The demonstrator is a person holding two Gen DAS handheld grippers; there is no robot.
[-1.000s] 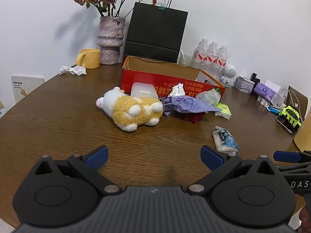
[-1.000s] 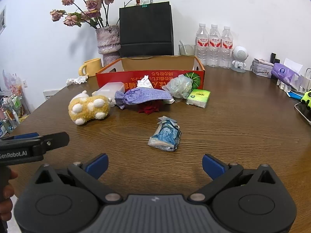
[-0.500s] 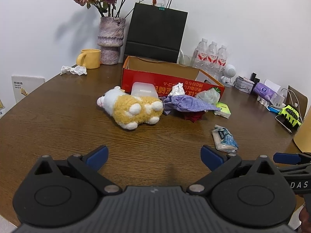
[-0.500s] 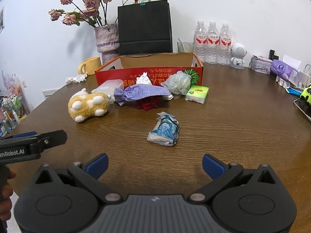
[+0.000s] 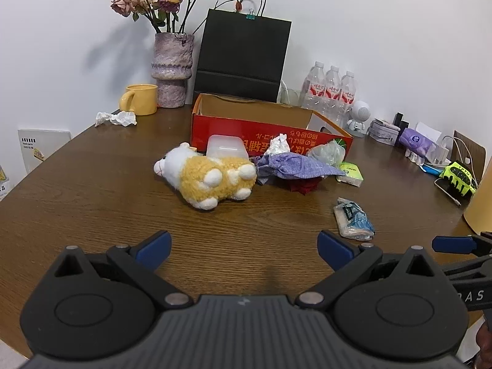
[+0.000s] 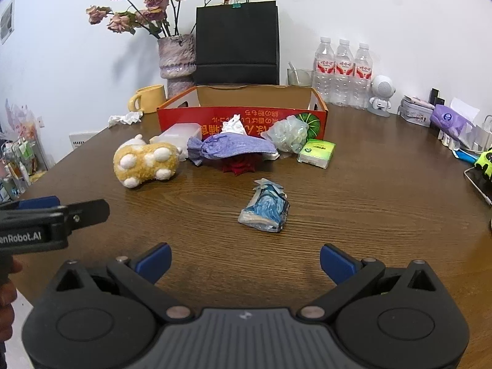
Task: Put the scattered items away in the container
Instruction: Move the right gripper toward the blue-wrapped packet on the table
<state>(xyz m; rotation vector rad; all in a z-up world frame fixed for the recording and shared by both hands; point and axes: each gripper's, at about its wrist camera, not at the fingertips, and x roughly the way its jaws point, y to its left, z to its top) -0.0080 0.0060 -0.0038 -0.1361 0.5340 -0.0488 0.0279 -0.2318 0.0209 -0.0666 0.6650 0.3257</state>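
An open red cardboard box (image 5: 261, 132) (image 6: 243, 117) stands at the back of the round wooden table. In front of it lie a yellow and white plush toy (image 5: 209, 178) (image 6: 144, 161), a clear plastic tub (image 5: 226, 147), a purple cloth pouch (image 5: 295, 166) (image 6: 233, 147), a red item (image 6: 238, 166), crumpled paper (image 6: 233, 124), a clear bag (image 6: 289, 133), a green tissue pack (image 6: 316, 152) and a blue wrapper pack (image 5: 353, 220) (image 6: 264, 207). My left gripper (image 5: 244, 244) is open and empty, short of the plush. My right gripper (image 6: 244, 258) is open and empty, short of the blue pack.
Behind the box stand a vase of dried roses (image 5: 173, 67), a yellow mug (image 5: 140, 100), a black paper bag (image 5: 243, 55) and three water bottles (image 6: 344, 70). Crumpled tissue (image 5: 117, 118) lies at left. Small gadgets and a purple pack (image 6: 449, 120) crowd the right edge.
Both grippers have drifted slightly forward toward the items. Both stay open and empty. Nothing on the table has moved.
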